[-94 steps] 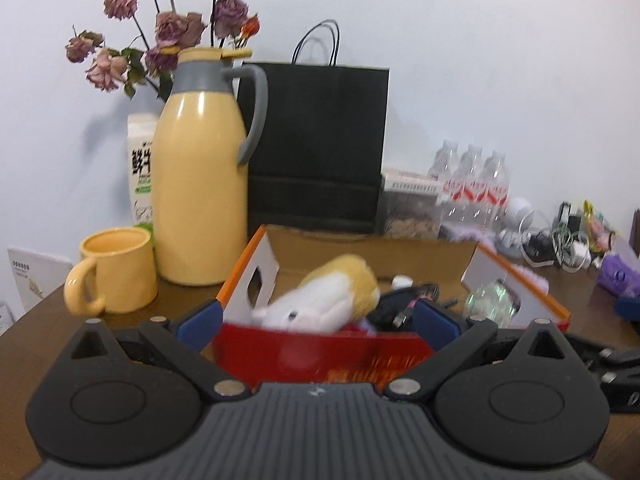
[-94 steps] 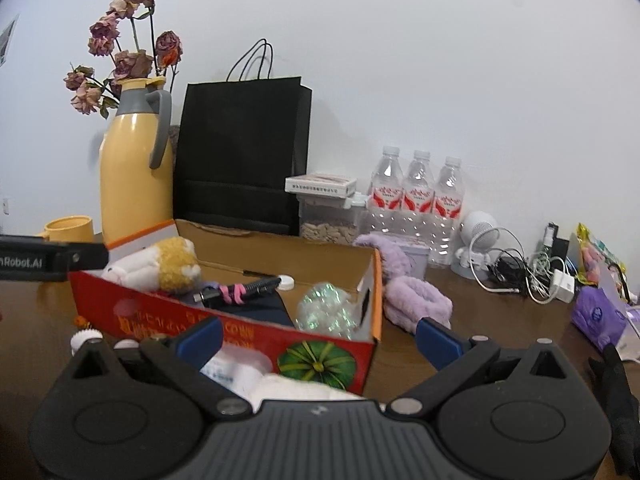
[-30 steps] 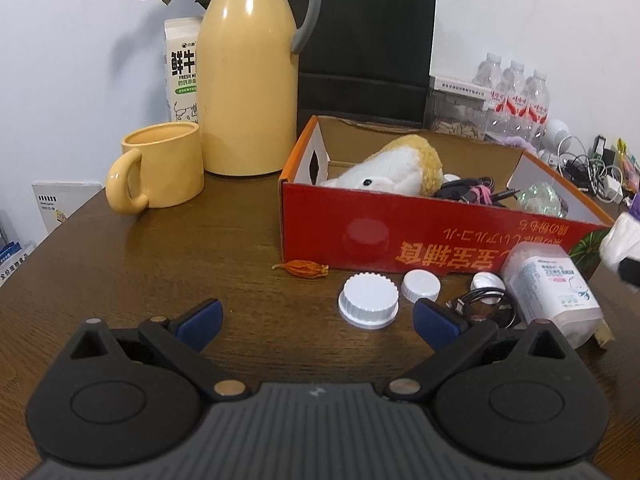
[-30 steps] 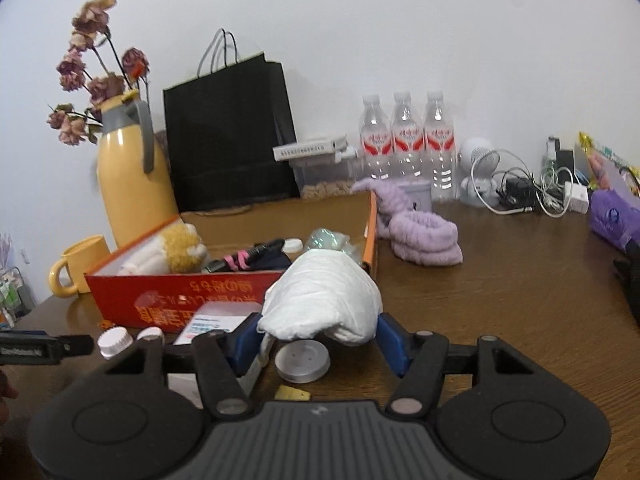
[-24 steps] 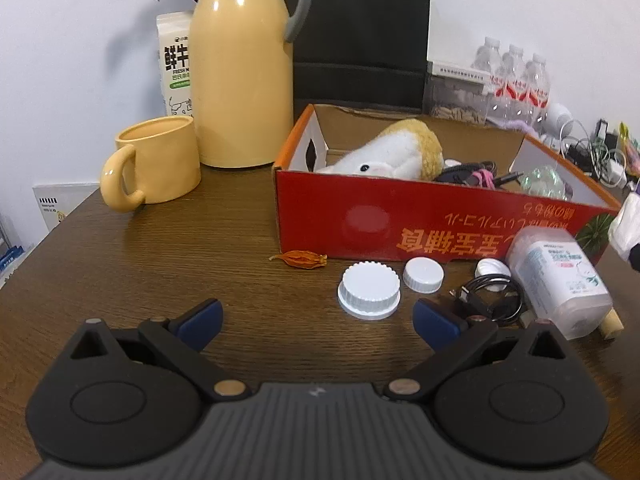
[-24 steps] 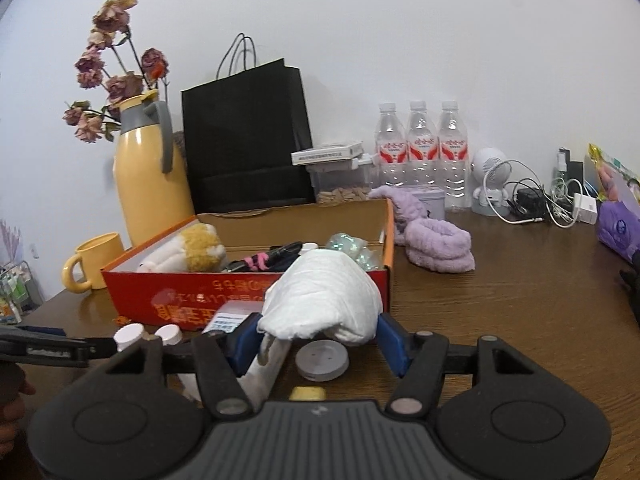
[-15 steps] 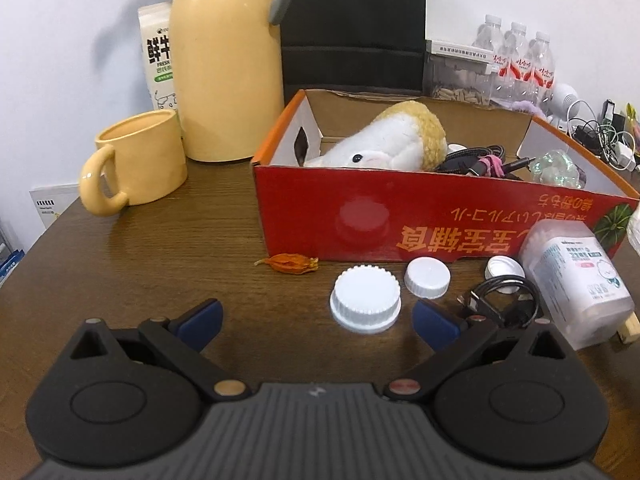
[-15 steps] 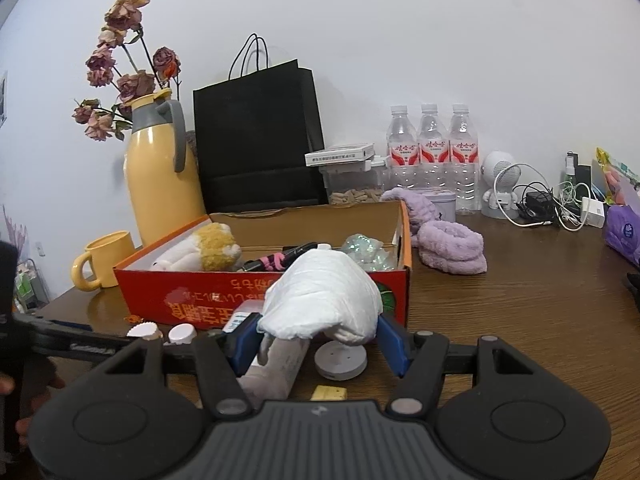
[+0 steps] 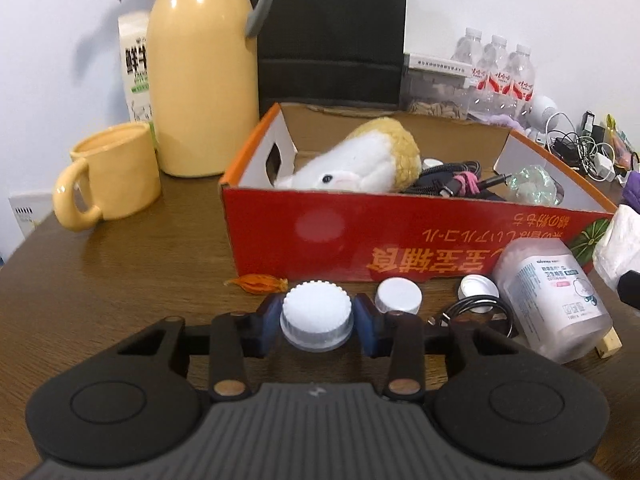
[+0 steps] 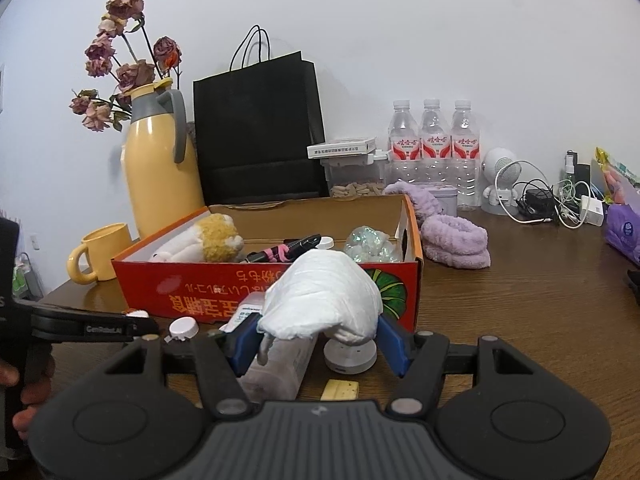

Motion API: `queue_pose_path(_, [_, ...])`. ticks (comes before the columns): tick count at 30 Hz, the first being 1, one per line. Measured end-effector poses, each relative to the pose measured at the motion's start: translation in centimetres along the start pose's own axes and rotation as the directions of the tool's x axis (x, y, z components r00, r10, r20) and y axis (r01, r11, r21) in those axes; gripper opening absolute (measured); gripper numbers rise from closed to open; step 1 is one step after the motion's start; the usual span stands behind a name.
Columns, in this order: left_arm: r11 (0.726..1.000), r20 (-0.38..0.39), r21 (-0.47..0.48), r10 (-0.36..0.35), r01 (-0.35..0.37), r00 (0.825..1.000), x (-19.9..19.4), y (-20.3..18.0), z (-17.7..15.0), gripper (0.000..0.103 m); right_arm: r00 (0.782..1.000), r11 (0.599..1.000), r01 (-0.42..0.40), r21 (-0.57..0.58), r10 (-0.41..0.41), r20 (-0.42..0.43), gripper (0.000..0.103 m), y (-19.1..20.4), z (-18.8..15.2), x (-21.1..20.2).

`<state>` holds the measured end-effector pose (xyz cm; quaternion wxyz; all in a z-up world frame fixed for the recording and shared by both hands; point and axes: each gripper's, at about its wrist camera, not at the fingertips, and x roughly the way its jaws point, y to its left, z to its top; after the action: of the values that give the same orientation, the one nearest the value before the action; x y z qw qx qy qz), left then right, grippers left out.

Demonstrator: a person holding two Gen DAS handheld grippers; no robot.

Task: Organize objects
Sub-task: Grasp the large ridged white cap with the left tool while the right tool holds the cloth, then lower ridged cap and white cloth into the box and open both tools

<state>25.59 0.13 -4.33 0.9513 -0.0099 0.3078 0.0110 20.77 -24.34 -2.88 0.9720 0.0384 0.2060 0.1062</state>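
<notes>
two grips are live: the left gripper has just closed its jaws around the big white cap on the table before the red box; the right gripper pinches a white wad. the low ribbed cap could squirt out if lifted crooked.

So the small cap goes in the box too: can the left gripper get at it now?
Probably not yet: the left gripper is shut on the big cap. The small cap lies uncovered just beside it.
</notes>
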Motion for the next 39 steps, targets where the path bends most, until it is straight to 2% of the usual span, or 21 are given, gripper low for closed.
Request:
queue_pose_path(13, [0.999, 0.102, 0.026, 0.026, -0.029, 0.994, -3.4, -0.8, 0.4, 0.041, 0.999, 1.0, 0.015, 0.006, -0.016, 0.046, 0.061, 1.4, -0.1, -0.6])
queue_pose_path(17, [0.999, 0.148, 0.035, 0.015, -0.021, 0.989, -4.6, -1.3, 0.9, 0.041, 0.997, 1.0, 0.014, 0.002, -0.014, 0.078, 0.061, 2.2, 0.4, -0.5])
queue_pose_path(22, [1.0, 0.171, 0.025, -0.003, -0.002, 0.985, -5.2, -2.0, 2.0, 0.041, 0.992, 1.0, 0.015, -0.018, -0.012, 0.123, 0.061, 3.5, 1.5, 0.4])
queue_pose_path(32, [0.999, 0.222, -0.046, 0.014, -0.004, 0.975, -2.6, -2.0, 6.5, 0.041, 0.979, 0.998, 0.05, -0.04, -0.041, 0.2, 0.061, 4.4, 4.6, 5.4])
queue_pose_path(39, [0.997, 0.232, -0.076, 0.019, -0.002, 0.973, 1.1, -1.2, 9.9, 0.041, 0.981, 0.995, 0.086, -0.059, -0.074, 0.181, 0.061, 3.2, 7.0, 9.5])
